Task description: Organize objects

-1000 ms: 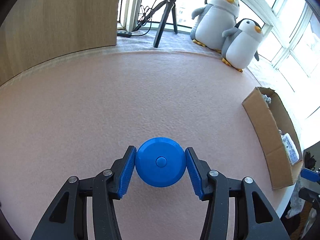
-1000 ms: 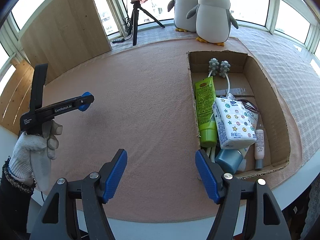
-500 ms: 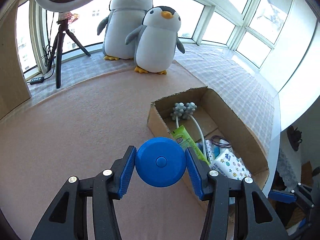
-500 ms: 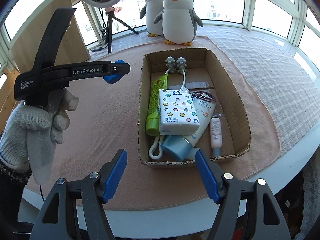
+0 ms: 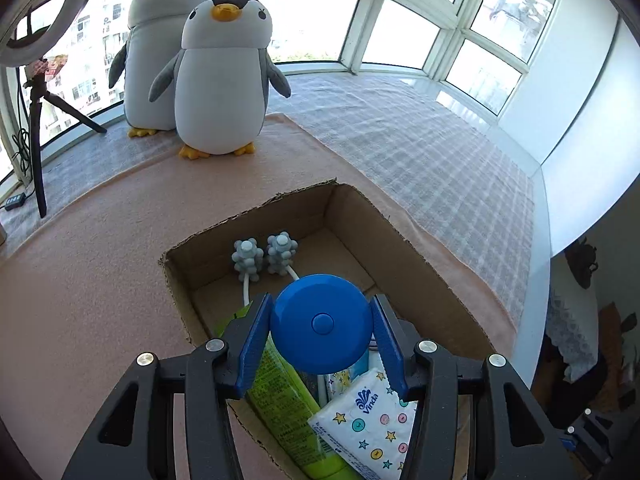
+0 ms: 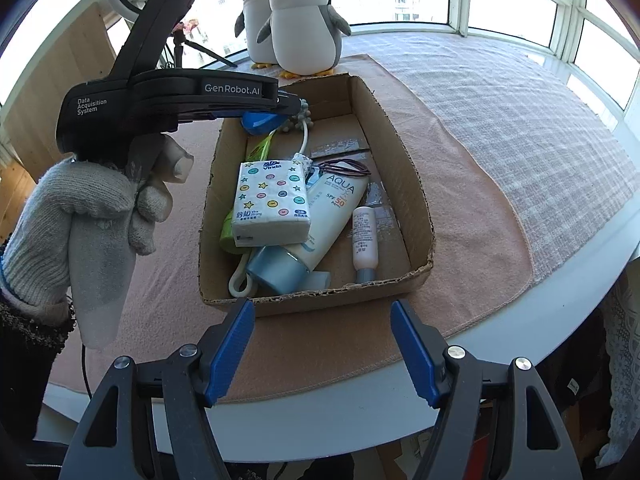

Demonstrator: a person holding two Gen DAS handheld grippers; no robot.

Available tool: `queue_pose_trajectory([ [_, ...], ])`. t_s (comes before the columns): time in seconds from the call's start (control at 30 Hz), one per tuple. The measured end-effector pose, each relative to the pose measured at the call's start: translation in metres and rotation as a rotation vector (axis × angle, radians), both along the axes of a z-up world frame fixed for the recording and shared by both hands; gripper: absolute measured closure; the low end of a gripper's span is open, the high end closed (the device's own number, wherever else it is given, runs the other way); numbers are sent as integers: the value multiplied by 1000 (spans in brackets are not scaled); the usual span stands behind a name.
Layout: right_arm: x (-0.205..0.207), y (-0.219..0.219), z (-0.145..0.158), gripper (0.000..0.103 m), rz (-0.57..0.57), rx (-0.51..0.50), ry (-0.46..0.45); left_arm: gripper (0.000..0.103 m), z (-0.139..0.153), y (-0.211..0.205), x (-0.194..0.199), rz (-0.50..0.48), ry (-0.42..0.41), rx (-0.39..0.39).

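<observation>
The blue round case (image 5: 320, 323), a flat disc with a small button at its centre, sits clamped between my left tongs (image 5: 320, 332), both blue pads (image 5: 253, 344) pressed on its rim. I have it hanging above the cardboard box (image 6: 404, 148), over the far-left part of it, as the right wrist view shows. My right tongs (image 6: 322, 354) are spread wide with nothing in them, parked off the near edge of the bench (image 6: 560, 280), just short of the box's near wall.

The box is already crowded. Under the case I see the green tube (image 5: 280, 396) and the star-print tissue pack (image 6: 272, 204), with the sunscreen tube (image 6: 336, 208), a small white bottle (image 6: 365, 236) and the knobby massage roller (image 5: 264, 256) around them. The barest cardboard floor I can make out is at the far end, beyond the roller heads and toward the right wall.

To do this step well, I judge I should carry the case a little further forward and to the right, lower it until it is close to the floor, and only then part the pads. Letting go from this height over the tube risks the disc landing on edge and rolling, or bouncing off the tissue pack. I would keep the flat face level on the way down, and keep the right tongs clear of the box.
</observation>
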State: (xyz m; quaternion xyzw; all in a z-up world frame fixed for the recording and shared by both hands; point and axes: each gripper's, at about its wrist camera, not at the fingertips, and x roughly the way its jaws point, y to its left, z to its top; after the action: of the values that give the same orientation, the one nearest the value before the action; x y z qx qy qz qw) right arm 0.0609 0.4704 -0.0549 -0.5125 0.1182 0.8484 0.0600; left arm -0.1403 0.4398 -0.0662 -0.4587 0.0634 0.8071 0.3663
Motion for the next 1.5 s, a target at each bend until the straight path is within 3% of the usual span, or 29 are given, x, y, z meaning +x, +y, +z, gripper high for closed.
queue_pose_trajectory([
  [0.1, 3, 4, -2, 36, -6, -1, -6, 48, 0, 8, 0, 4, 5, 7],
  [0.2, 5, 8, -3, 36, -9, -3, -11, 32, 1, 14, 1, 2, -1, 7],
  [0.67, 4, -7, -4, 36, 27, -1, -29, 31, 18, -9, 15, 23, 51, 6],
  [1.07, -5, -47, 0, 36, 93, 5, -32, 21, 48, -78, 29, 102, 97, 38],
  [1.5, -30, -109, 11, 36, 192, 36, -6, 13, 67, -201, 40, 279, 115, 33],
])
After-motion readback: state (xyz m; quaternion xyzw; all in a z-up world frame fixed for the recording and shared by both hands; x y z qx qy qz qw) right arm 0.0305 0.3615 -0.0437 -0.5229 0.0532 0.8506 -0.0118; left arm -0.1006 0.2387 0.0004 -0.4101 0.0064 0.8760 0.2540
